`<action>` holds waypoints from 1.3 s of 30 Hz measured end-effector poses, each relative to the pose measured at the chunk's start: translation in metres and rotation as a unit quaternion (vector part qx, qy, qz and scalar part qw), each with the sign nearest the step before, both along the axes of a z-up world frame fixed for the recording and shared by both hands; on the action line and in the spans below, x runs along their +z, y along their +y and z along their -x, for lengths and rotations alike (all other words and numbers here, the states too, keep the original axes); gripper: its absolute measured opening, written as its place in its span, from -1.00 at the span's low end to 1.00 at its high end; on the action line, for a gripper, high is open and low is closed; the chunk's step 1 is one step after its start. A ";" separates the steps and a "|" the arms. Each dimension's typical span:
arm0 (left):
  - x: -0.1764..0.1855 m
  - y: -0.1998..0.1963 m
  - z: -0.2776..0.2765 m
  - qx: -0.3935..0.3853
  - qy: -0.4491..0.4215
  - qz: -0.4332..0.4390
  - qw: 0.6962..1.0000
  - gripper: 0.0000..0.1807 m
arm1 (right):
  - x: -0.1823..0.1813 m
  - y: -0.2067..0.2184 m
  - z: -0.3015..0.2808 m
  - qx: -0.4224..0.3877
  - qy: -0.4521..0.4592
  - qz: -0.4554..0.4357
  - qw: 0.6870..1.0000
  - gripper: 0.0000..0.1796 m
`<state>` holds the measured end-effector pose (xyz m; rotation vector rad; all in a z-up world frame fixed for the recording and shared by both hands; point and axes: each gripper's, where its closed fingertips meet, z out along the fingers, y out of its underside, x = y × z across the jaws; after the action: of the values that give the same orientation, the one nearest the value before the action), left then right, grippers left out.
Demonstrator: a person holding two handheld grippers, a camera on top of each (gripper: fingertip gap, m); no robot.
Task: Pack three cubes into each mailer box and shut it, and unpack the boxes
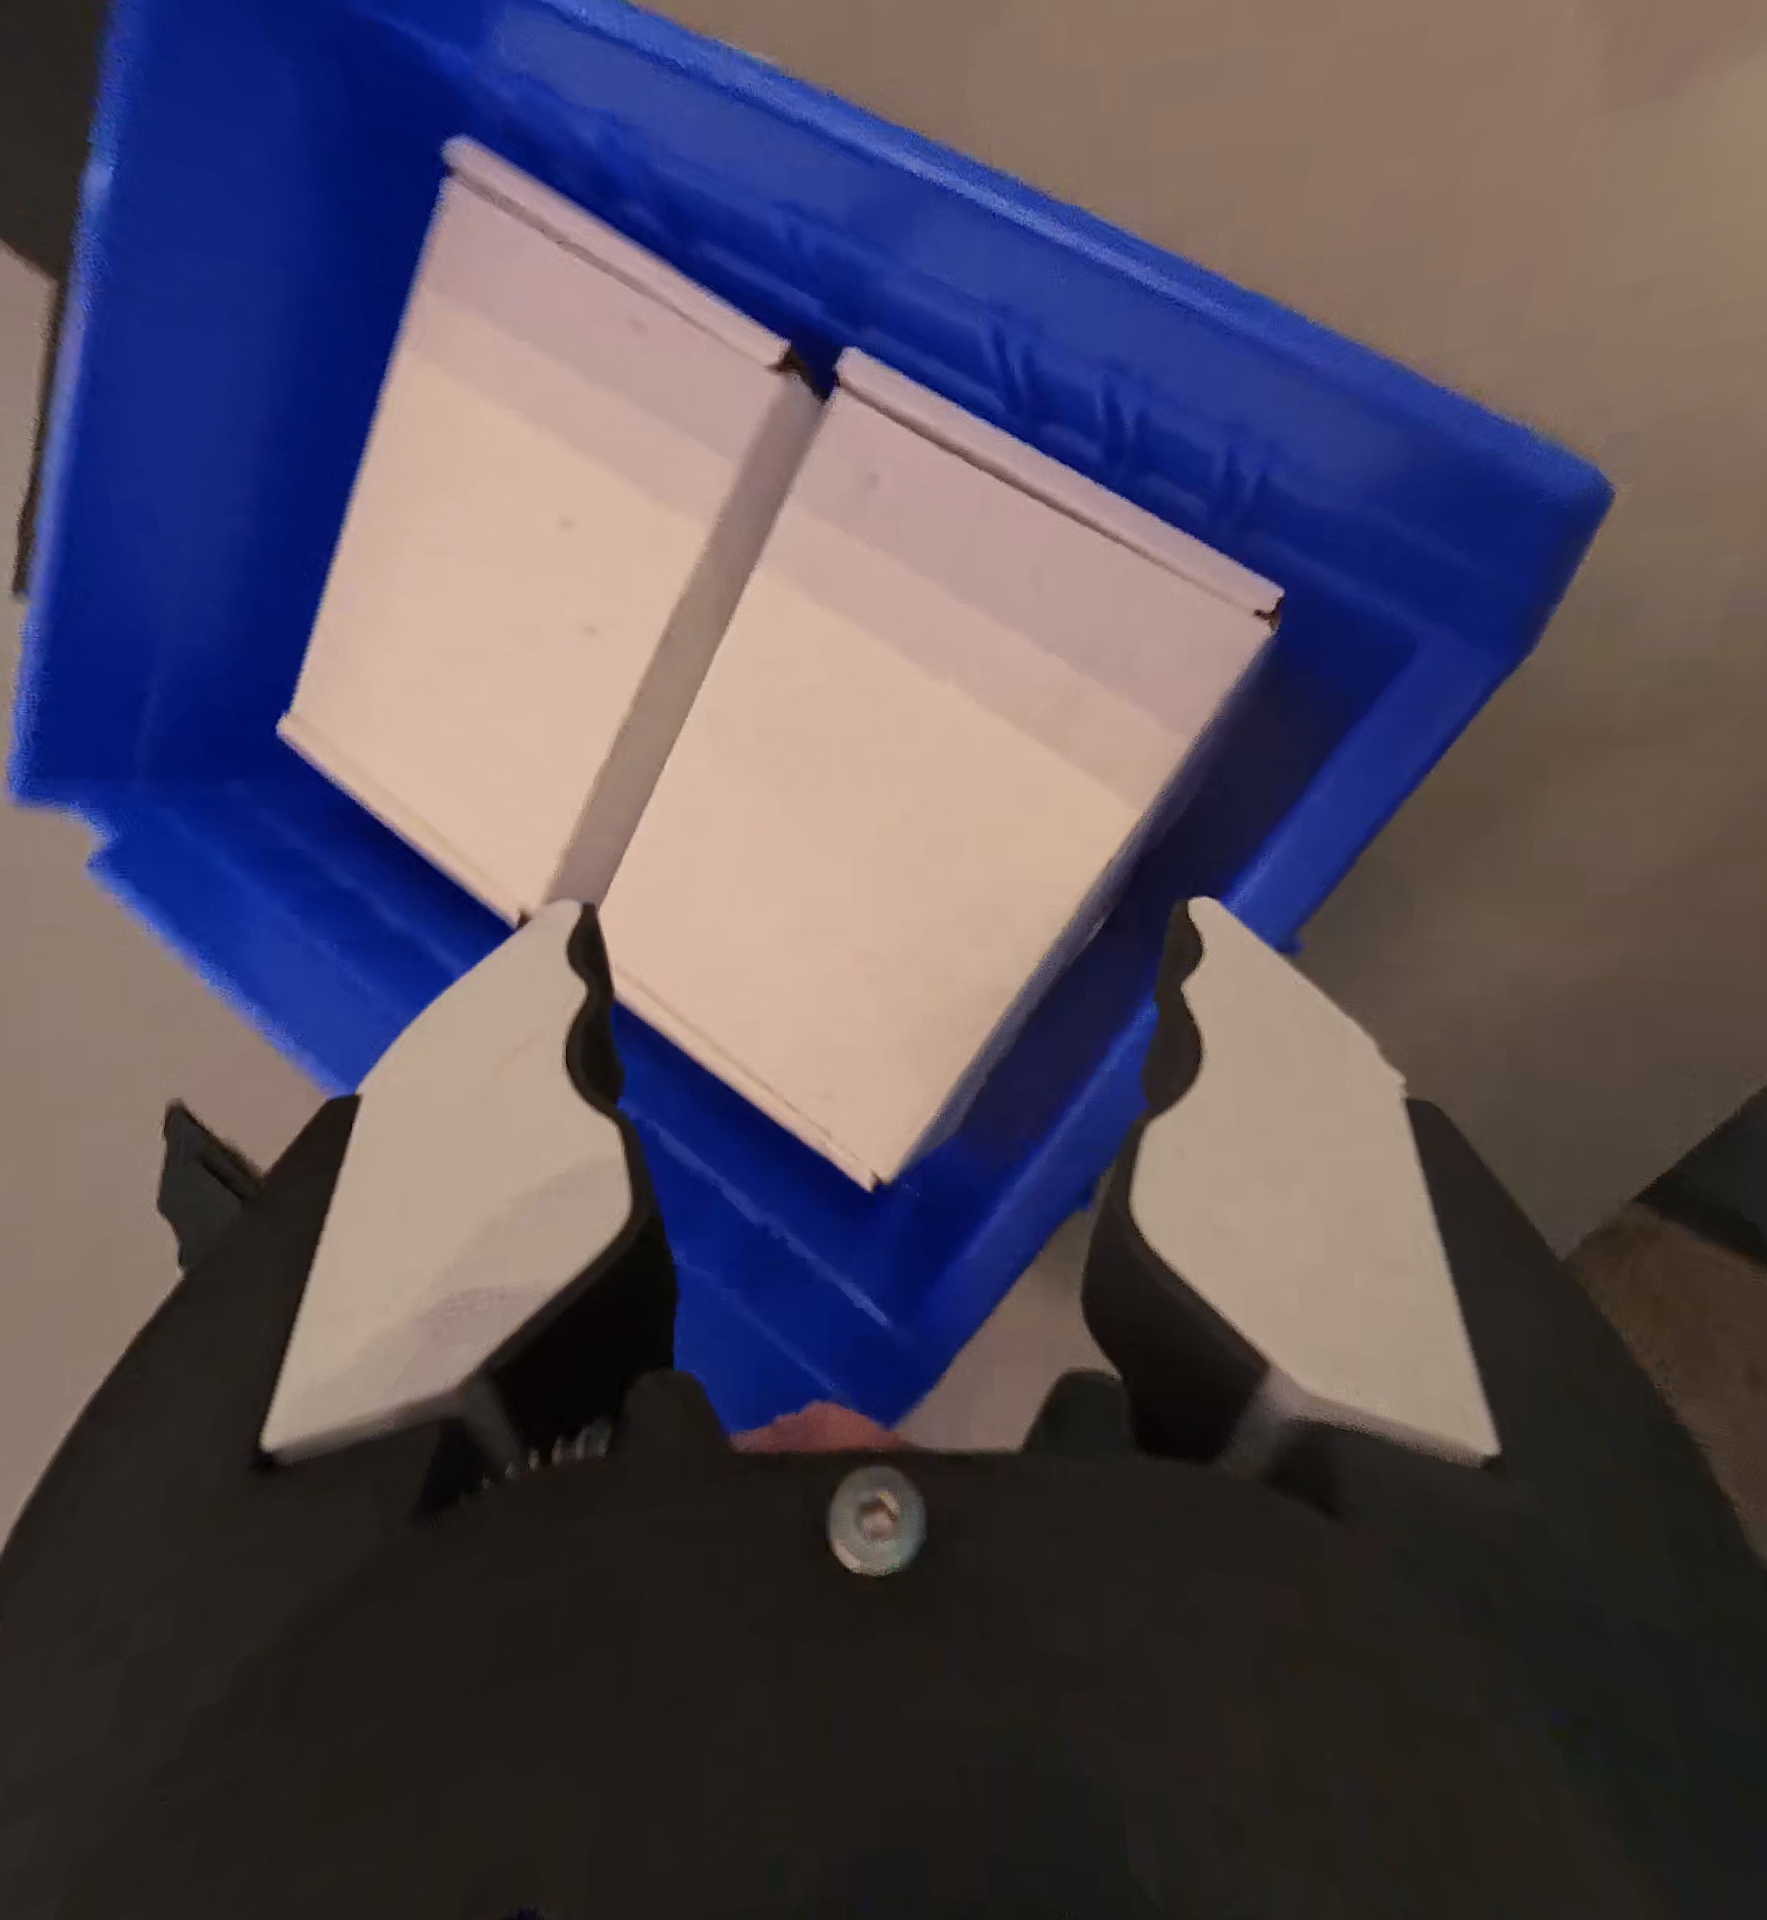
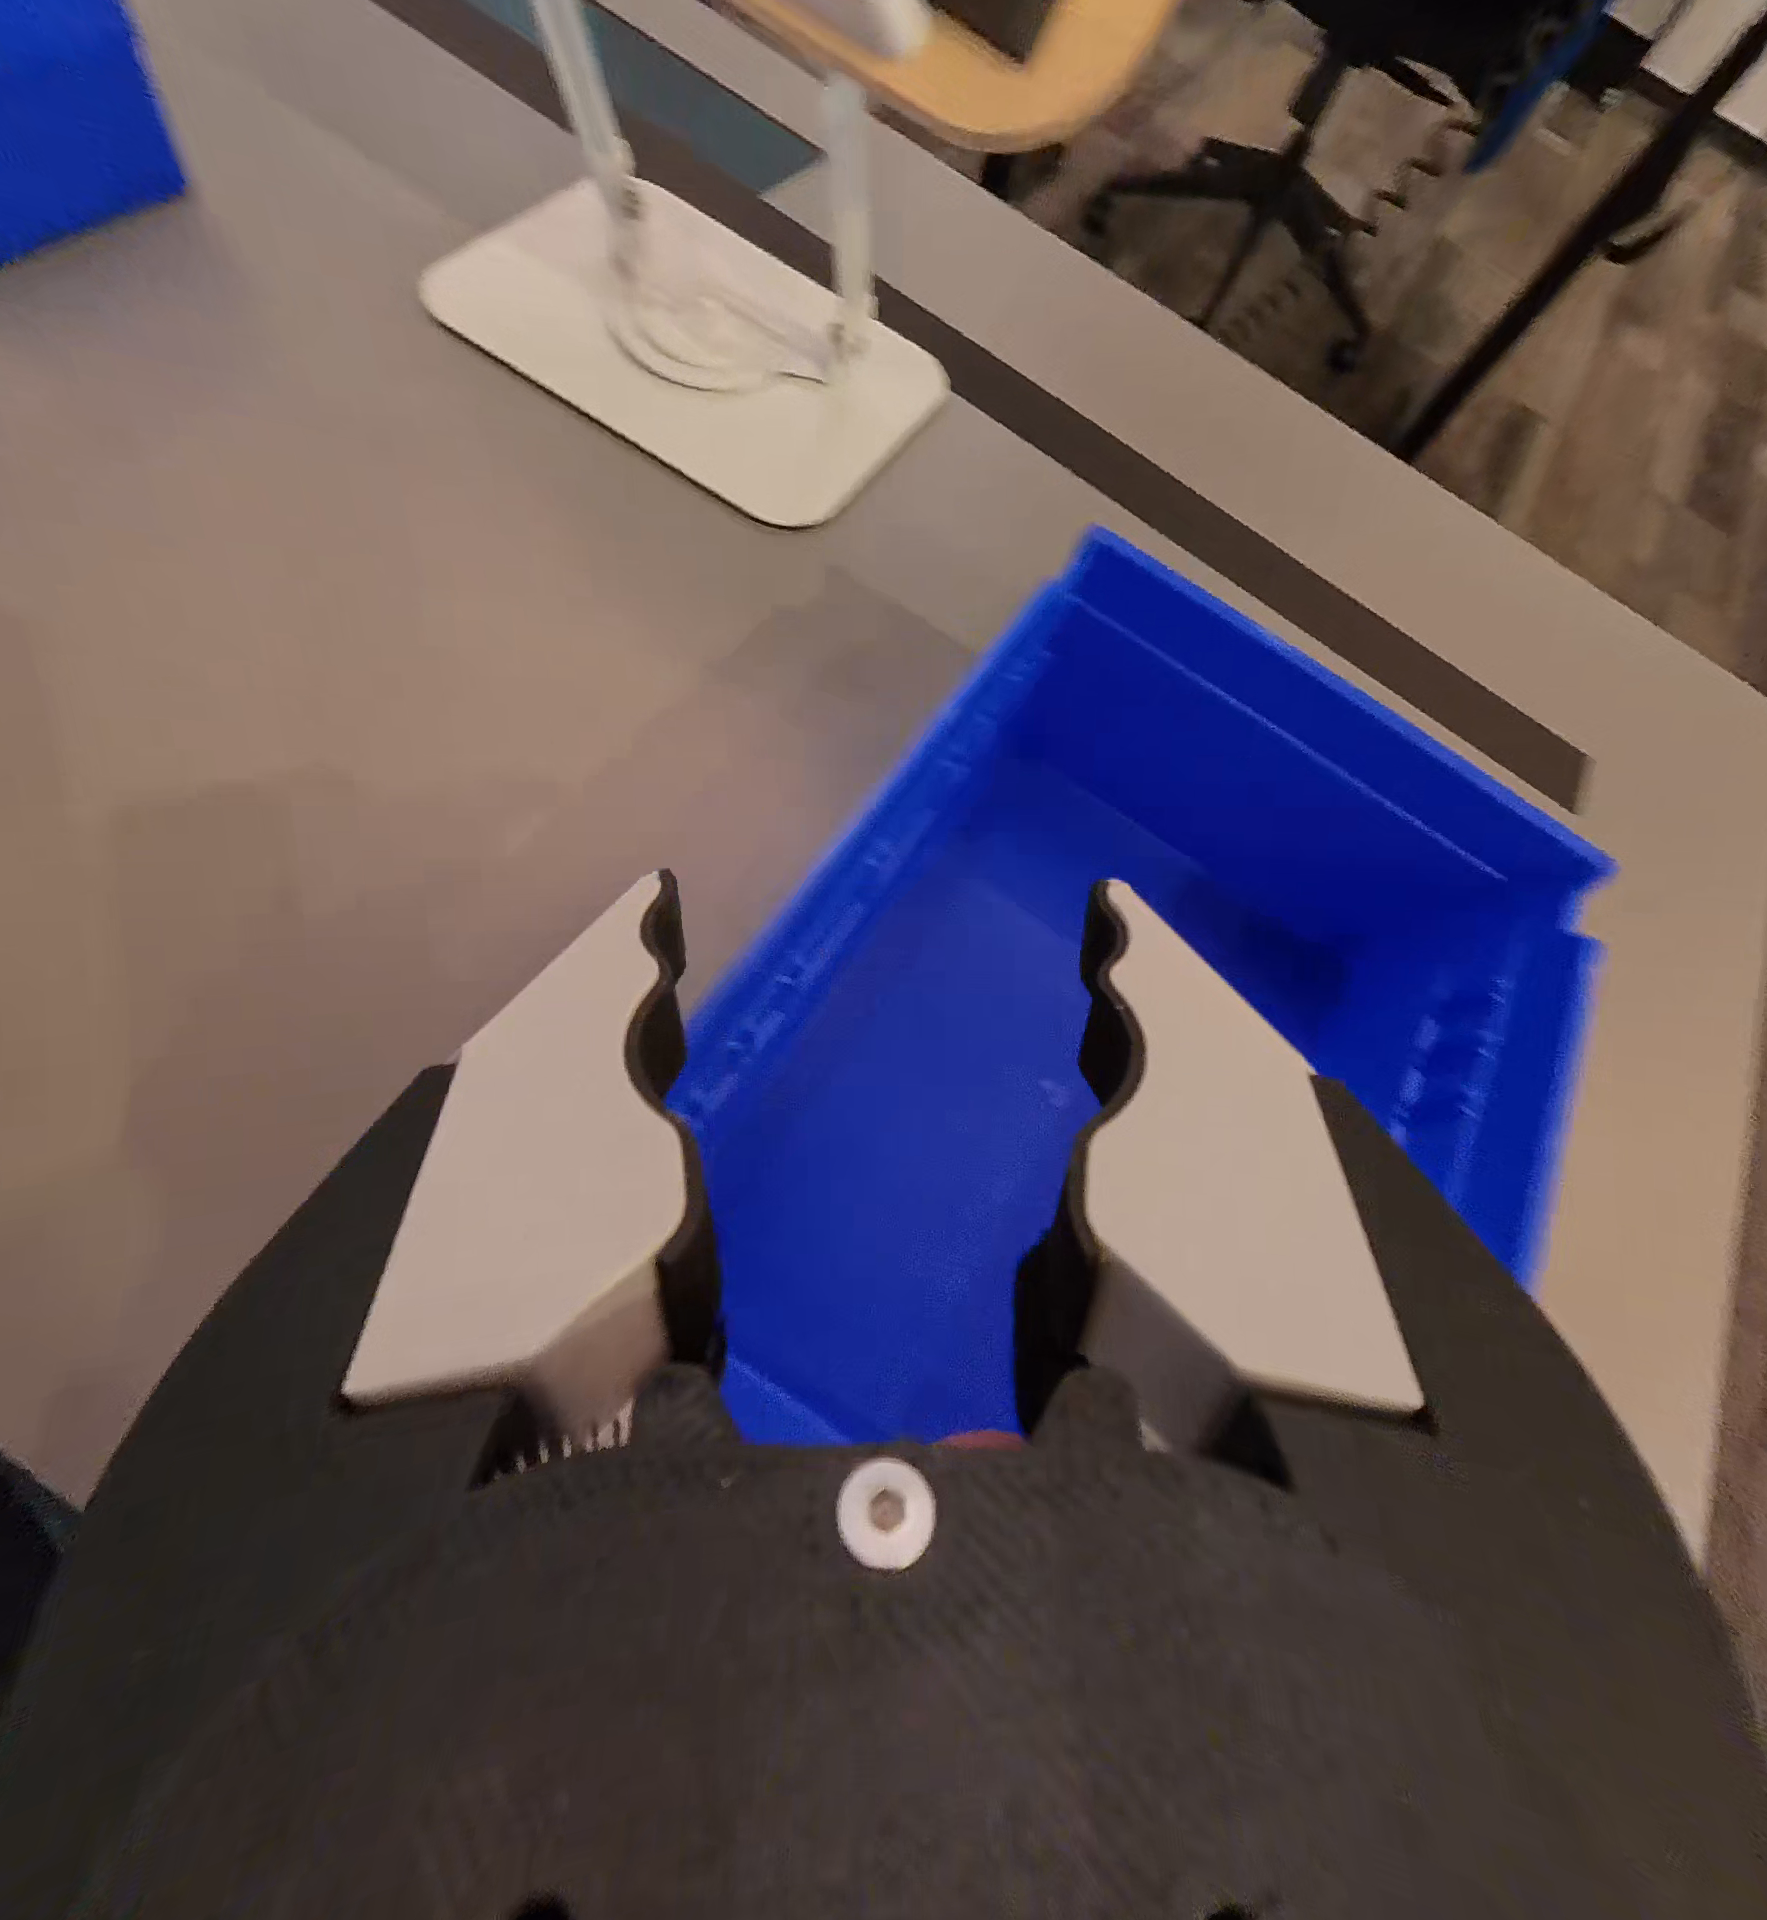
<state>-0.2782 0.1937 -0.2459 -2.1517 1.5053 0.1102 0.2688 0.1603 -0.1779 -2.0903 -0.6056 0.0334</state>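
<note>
Two shut white boxes [image 1: 754,665] lay side by side in a blue bin [image 1: 1066,343] just ahead of the wide-open, empty left hand-held gripper [image 1: 884,914], while the right hand-held gripper [image 2: 884,883], also open and empty, hung over another bin [image 2: 1274,748].

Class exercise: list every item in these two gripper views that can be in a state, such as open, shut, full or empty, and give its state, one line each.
Left gripper: open, holding nothing.
Right gripper: open, holding nothing.
Left mailer box: shut, lying flat in its bin.
Right mailer box: shut, lying flat beside the first.
Blue bin with boxes: holds both boxes.
Blue bin under right gripper: visible part empty.
</note>
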 end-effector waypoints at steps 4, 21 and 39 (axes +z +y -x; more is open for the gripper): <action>-0.031 0.014 -0.006 -0.072 0.064 0.058 0.994 0.15 | -0.010 -0.004 0.046 0.059 0.004 0.009 0.998 -0.19; -0.070 0.023 0.015 -0.116 0.136 0.188 0.966 0.44 | -0.032 -0.013 0.095 0.120 0.025 0.042 0.992 -0.25; -0.079 0.020 0.027 -0.106 0.191 0.268 0.938 0.51 | -0.049 -0.019 0.112 0.146 0.030 0.067 0.986 -0.29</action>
<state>-0.3055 0.2137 -0.3254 -2.4582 2.1901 0.0477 0.1573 0.1417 -0.2271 -2.1036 -0.8895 0.3120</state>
